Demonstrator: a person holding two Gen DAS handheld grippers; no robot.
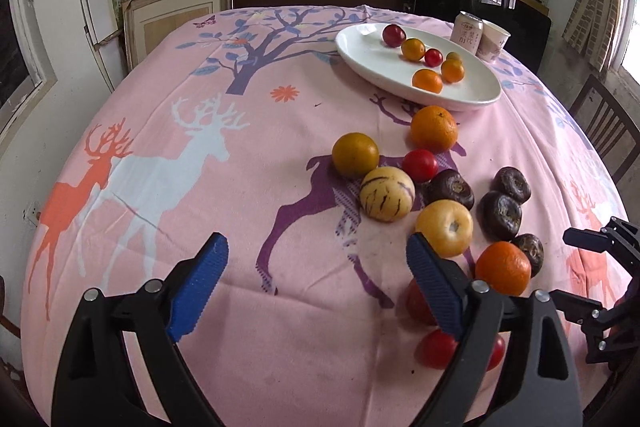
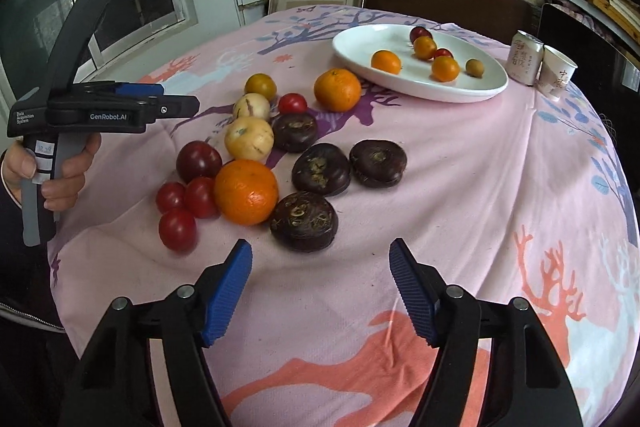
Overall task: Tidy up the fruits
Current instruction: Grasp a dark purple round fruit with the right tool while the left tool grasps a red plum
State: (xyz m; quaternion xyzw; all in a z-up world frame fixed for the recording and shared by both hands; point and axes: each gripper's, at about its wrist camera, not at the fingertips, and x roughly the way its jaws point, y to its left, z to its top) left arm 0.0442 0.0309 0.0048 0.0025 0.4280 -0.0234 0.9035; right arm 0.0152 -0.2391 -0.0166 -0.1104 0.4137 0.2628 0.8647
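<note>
Right wrist view: the right gripper (image 2: 320,287), black with ribbed blue pads, hangs wide apart and empty just above the pink deer-print tablecloth (image 2: 460,187). Nearest its fingertips lies a dark brown, flattened water chestnut (image 2: 304,221), touching a large round orange (image 2: 246,191); two more chestnuts sit just beyond, and small glossy red tomatoes (image 2: 177,229) cluster to the left. Farther off, an oval white ceramic plate (image 2: 360,55) already holds several small orange and red fruits. Left wrist view: the left gripper (image 1: 316,283) is likewise spread wide and holds nothing, beside a pale yellow round fruit (image 1: 444,227) and a cream purple-striped melon-like fruit (image 1: 386,193). The chestnuts look hard, light and rough, so they should tolerate a firm pinch across their widest middle. The tomatoes appear smooth, soft and liable to roll or bruise, calling for gentle pressure on opposite sides. The orange seems heavier; grasp it across its centre.
</note>
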